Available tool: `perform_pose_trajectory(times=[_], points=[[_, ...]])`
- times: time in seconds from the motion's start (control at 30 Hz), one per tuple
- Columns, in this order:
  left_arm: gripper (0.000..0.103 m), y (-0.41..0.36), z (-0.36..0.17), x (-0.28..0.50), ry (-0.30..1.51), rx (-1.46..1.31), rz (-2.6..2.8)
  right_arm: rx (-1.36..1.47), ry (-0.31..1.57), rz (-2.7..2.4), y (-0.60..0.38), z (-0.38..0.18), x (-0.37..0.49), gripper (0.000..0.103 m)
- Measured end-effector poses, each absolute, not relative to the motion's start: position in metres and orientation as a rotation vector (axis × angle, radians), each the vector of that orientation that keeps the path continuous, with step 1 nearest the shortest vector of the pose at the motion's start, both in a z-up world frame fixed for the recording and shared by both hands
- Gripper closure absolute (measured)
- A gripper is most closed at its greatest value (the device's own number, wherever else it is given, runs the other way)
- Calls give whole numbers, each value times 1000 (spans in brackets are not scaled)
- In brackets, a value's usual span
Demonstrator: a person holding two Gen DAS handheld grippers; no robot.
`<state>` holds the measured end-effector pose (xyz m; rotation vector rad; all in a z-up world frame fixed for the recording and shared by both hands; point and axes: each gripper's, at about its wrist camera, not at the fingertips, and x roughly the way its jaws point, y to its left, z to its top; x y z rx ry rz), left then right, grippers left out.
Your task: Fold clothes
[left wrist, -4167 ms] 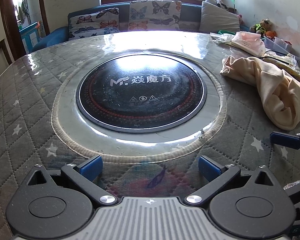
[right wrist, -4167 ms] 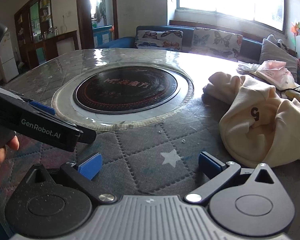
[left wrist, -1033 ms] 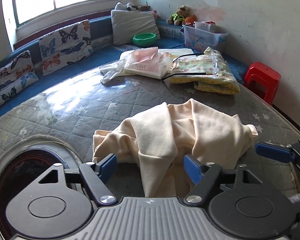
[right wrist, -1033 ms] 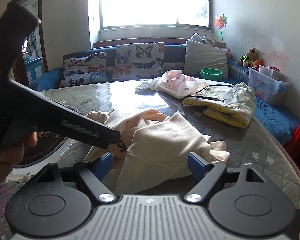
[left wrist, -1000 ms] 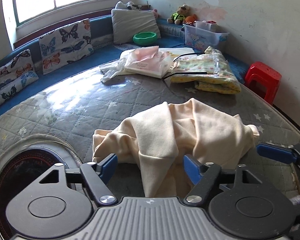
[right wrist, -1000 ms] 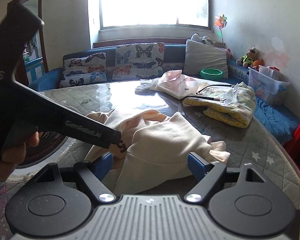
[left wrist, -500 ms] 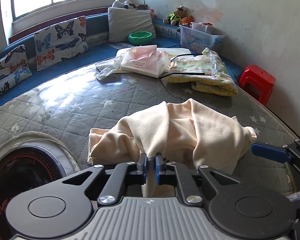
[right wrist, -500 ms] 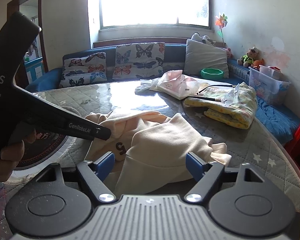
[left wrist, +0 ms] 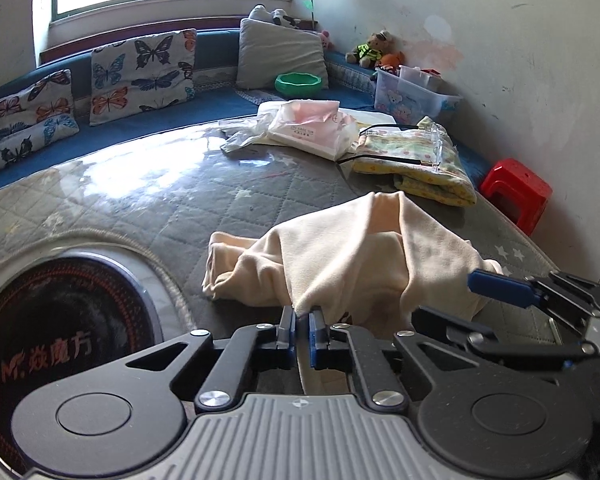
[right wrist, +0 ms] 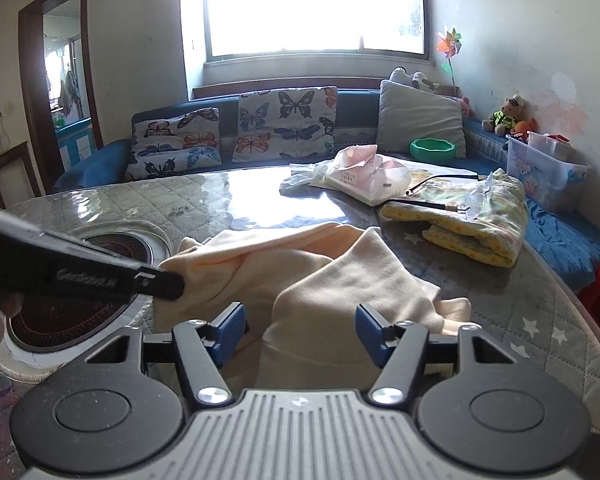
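The left gripper [left wrist: 302,322] pinches the cream garment [left wrist: 352,256] on the tabletop [left wrist: 148,208], while the right gripper [right wrist: 300,326] is closing around another fold.

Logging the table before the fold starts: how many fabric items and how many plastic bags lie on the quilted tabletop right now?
Fabric items: 2, the crumpled cream garment and the folded yellow floral cloth.
Plastic bags: 2, the pink-and-white plastic packet and the crumpled clear plastic bag beside it.
Total: 4
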<state>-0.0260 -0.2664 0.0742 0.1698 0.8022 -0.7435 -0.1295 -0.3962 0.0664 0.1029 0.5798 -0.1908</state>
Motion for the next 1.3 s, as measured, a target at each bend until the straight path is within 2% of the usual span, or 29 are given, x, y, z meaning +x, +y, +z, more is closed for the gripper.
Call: perform_pose_trajectory(times=[0.17, 0.5, 0.7, 0.9, 1.03, 1.1, 1.23, 1.3], points=[[96, -254, 75, -35, 805, 147, -747, 90, 584, -178, -390, 64, -122, 48], [96, -217, 78, -59, 811, 114, -762, 86, 656, -188, -392, 46, -130, 80], [96, -198, 74, -73, 821, 117, -774, 87, 664, -184, -391, 45, -162, 95], [96, -175, 61, -93, 854, 133, -786, 67, 687, -167, -388, 48, -191, 95], [96, -164, 54, -106, 892, 150, -805, 63, 676, -152, -388, 56, -196, 85], [96, -161, 52, -110, 893, 156, -810, 59, 659, -150, -388, 61, -193, 84], [96, -157, 51, -113, 892, 161, -811, 42, 633, -148, -388, 64, -179, 70], [96, -158, 51, -113, 892, 165, -811, 36, 631, -154, -389, 62, -170, 68]])
